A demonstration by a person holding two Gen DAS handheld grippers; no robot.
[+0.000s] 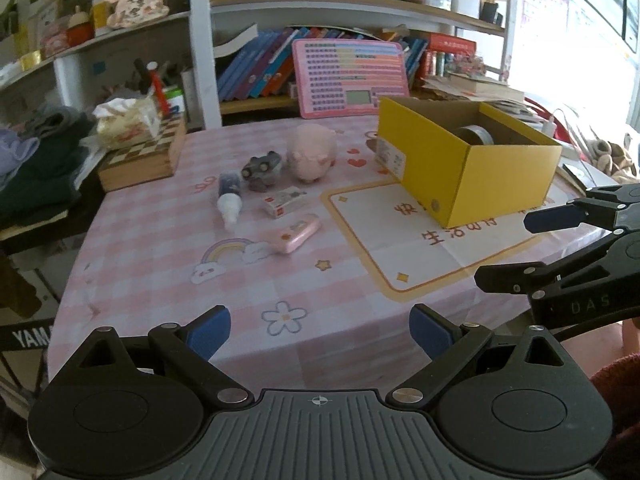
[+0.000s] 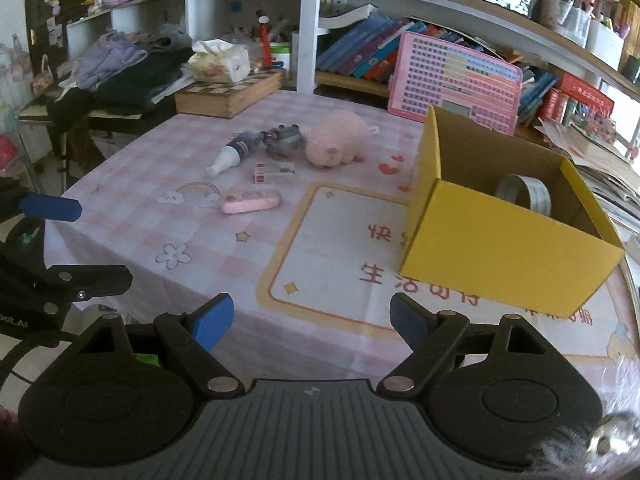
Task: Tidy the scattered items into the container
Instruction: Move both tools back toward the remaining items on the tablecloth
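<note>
Left tongs (image 1: 320, 330) wide, empty, over the near edge of the pink checked table (image 1: 168, 264). Right tongs (image 2: 311, 322) wide, empty, just beside them; bare cloth ahead. Yellow cardboard box (image 2: 504, 240) open-topped, near the right edge, grey tape roll (image 2: 526, 194) inside. Scattered well apart from it: pink oblong case (image 1: 298, 234), small white carton (image 1: 285, 202), dark white-capped tube (image 1: 229, 196), grey toy (image 1: 262, 168), pink plush pig (image 1: 312, 154).
</note>
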